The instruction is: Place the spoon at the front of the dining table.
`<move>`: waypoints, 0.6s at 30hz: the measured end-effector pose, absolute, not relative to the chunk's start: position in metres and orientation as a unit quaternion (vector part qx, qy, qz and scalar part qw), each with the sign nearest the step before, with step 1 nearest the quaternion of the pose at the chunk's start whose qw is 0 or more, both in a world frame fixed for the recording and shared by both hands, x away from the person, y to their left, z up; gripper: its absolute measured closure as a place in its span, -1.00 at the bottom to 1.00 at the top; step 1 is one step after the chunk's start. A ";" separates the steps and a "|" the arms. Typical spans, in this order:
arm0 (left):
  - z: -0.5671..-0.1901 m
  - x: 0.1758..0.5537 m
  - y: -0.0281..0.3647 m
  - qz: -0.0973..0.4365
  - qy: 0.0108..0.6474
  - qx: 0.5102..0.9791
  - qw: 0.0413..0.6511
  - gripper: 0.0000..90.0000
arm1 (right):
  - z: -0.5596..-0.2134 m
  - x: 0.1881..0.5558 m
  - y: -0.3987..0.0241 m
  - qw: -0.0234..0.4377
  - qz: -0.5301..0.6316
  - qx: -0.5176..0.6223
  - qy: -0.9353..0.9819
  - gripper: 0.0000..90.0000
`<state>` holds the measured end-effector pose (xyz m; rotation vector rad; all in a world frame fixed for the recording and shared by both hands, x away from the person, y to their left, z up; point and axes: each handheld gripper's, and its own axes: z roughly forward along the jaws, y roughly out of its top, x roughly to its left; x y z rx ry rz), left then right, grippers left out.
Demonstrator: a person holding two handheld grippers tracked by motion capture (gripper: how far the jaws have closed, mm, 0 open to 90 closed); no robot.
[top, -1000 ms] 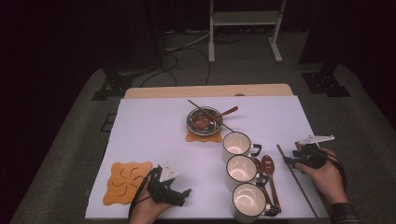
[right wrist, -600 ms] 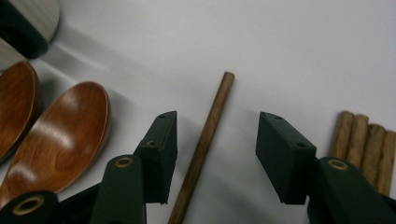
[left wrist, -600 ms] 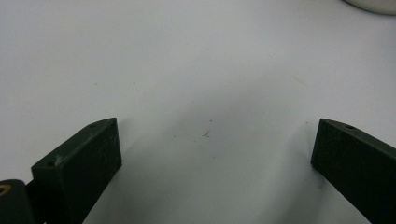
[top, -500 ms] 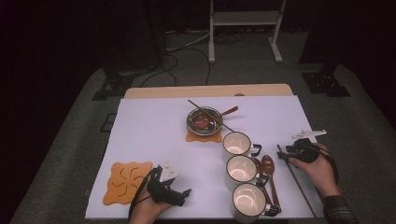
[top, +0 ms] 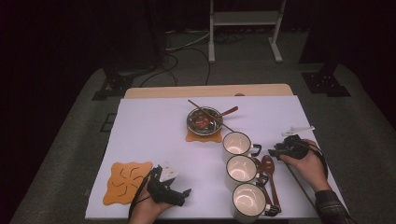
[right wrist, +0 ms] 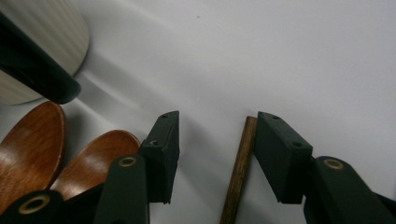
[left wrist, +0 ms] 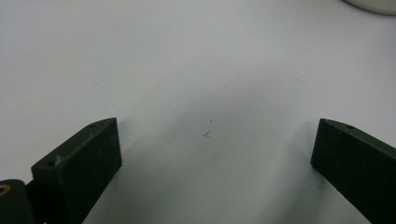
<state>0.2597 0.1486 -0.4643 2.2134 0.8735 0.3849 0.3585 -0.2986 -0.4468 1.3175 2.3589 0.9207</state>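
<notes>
Right claw (right wrist: 212, 140) low over white tabletop (top: 154, 135), jaws parted, chopstick (right wrist: 239, 168) between them against one pad, ungripped; wooden spoons (right wrist: 60, 154) beside. Left claw (top: 170, 189) released, empty.

Glossy wooden spoons (right wrist: 56, 154), matt wooden chopstick (right wrist: 239, 168), smooth white table (right wrist: 299, 56).

We see a dim room, its far side lost in darkness. A grey carpeted floor (top: 70, 154) surrounds the table (top: 154, 126), which wears a white cover, a strip of pale wood showing along its far edge. Beyond stands a white metal frame (top: 245, 18), with cables (top: 180, 51) trailing across the floor and black stand feet (top: 112, 86) at both sides
</notes>
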 end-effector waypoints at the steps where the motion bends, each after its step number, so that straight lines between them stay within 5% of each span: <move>1: -0.464 0.260 0.149 0.149 0.338 0.858 0.358 -0.99 | -0.446 0.358 -0.298 0.143 0.320 0.457 0.817 0.09; 18: -0.464 0.260 0.149 0.150 0.338 0.858 0.357 -0.99 | -0.441 0.350 -0.302 0.151 0.325 0.457 0.814 0.10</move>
